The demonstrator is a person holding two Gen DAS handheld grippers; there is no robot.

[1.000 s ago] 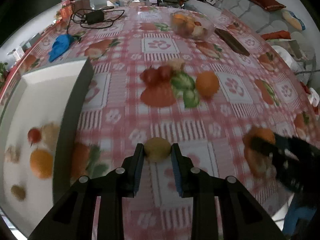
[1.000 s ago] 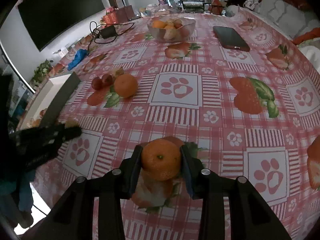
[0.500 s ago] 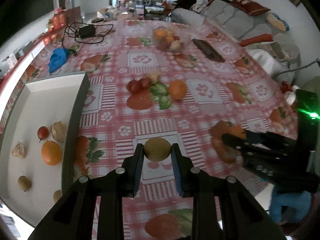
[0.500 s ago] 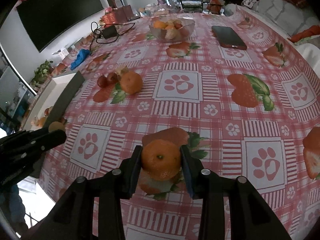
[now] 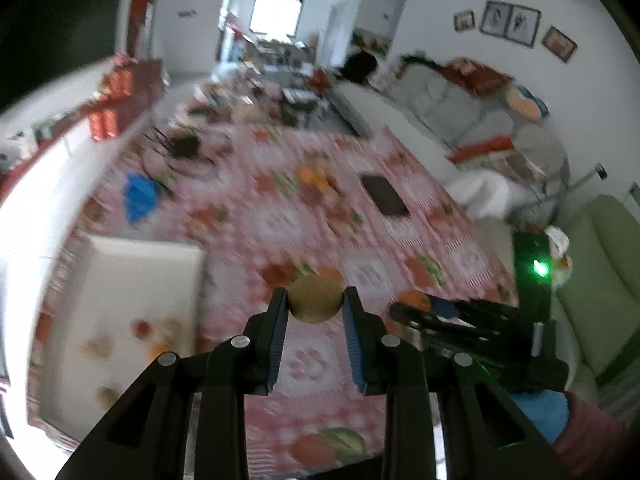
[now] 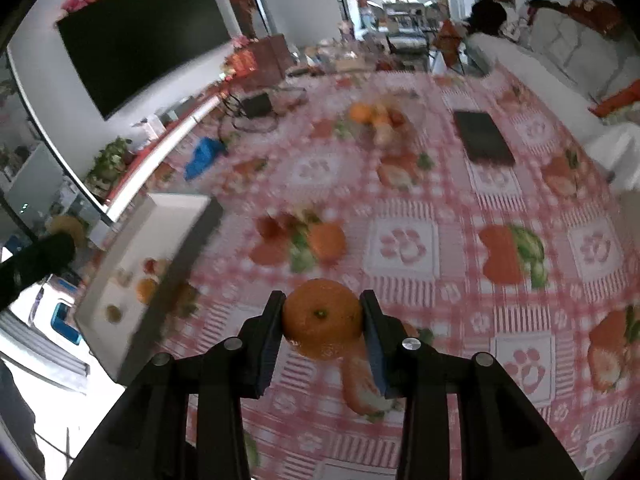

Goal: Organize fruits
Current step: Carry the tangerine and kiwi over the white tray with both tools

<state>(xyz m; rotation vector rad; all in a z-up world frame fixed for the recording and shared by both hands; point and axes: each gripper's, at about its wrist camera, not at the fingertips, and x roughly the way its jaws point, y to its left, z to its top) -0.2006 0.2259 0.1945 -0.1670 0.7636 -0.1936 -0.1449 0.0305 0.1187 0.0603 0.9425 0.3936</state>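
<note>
My left gripper point(image 5: 315, 306) is shut on a brown kiwi point(image 5: 315, 300), held above the table. My right gripper point(image 6: 322, 318) is shut on an orange mandarin point(image 6: 322, 318), also lifted off the pink checked tablecloth point(image 6: 404, 240). The white tray point(image 5: 120, 300) at the left holds several small fruits; the same tray point(image 6: 160, 236) shows in the right wrist view. Another mandarin point(image 6: 327, 241) and small red fruits point(image 6: 272, 226) lie on the cloth. The right gripper point(image 5: 404, 312) appears at the lower right of the left wrist view, and the left gripper point(image 6: 64, 236), carrying the kiwi, at the left edge of the right wrist view.
A glass bowl of fruit point(image 6: 380, 118) and a dark phone point(image 6: 482, 138) sit at the far side. A blue cloth point(image 6: 204, 156) and a black charger with cables point(image 6: 256, 106) lie far left. A sofa point(image 5: 460, 104) stands beyond the table's right edge.
Both grippers have risen with their fruits, the left one much more. The left view now tilts up and takes in the room; the tray and table look smaller and blurred.
</note>
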